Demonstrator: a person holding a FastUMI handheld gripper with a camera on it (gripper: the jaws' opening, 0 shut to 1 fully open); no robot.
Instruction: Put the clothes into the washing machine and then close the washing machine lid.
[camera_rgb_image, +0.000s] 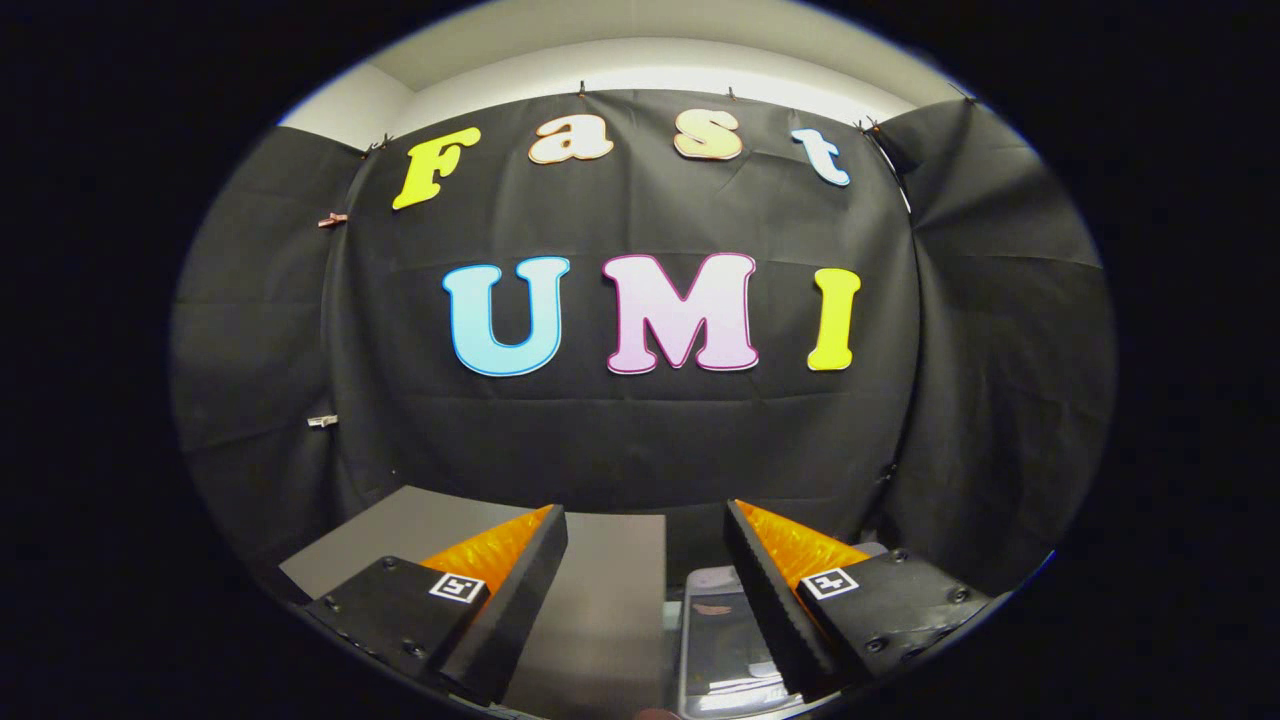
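The hand-held gripper (645, 570) is held up facing the black cloth wall (640, 430), its two fingers spread wide apart with nothing between them. Below the gap lies a grey counter (600, 590), its far edge close to the wall. Just beside the counter's right edge, partly behind the right finger, sits the washing machine (722, 640), seen from above with a glossy, see-through lid. I cannot tell whether clothes lie inside.
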